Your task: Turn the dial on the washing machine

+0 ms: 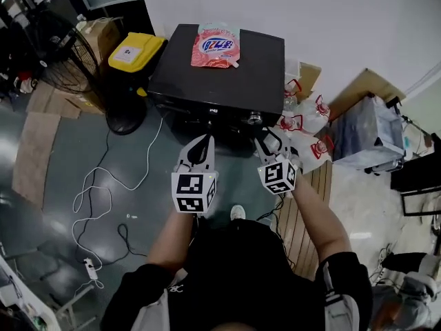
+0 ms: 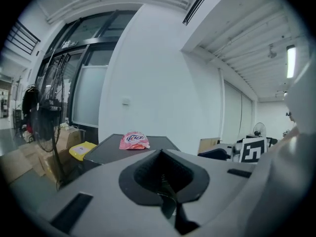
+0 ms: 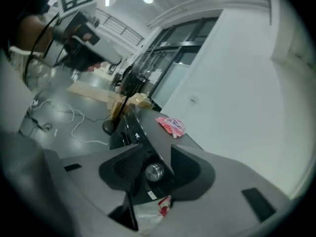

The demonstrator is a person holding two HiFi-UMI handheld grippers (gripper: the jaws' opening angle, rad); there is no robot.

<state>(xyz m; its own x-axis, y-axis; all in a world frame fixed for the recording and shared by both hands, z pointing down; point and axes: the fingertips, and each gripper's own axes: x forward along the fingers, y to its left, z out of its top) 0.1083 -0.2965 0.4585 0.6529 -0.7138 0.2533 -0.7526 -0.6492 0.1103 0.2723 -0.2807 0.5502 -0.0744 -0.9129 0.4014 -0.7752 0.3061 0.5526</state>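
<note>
The black washing machine [image 1: 207, 81] stands against the white wall, with a pink detergent pouch [image 1: 217, 45] lying on its lid. Its silver dial [image 1: 255, 118] is on the front panel, towards the right. My right gripper [image 1: 267, 138] sits just in front of the dial. In the right gripper view the dial [image 3: 154, 172] shows between the two dark pads [image 3: 129, 169], which stand apart from it, so my right gripper [image 3: 153, 164] is open. My left gripper [image 1: 205, 138] hangs in front of the machine's middle. Its jaws meet with nothing in them, so my left gripper [image 2: 163, 181] is shut.
A standing fan [image 1: 62, 54], a yellow-lidded bin [image 1: 136, 52] and cardboard boxes are left of the machine. A white cable [image 1: 103, 185] loops over the floor. Plastic bags [image 1: 303, 123] and a covered crate [image 1: 368, 133] crowd the right side, beside a wooden board [image 1: 306, 212].
</note>
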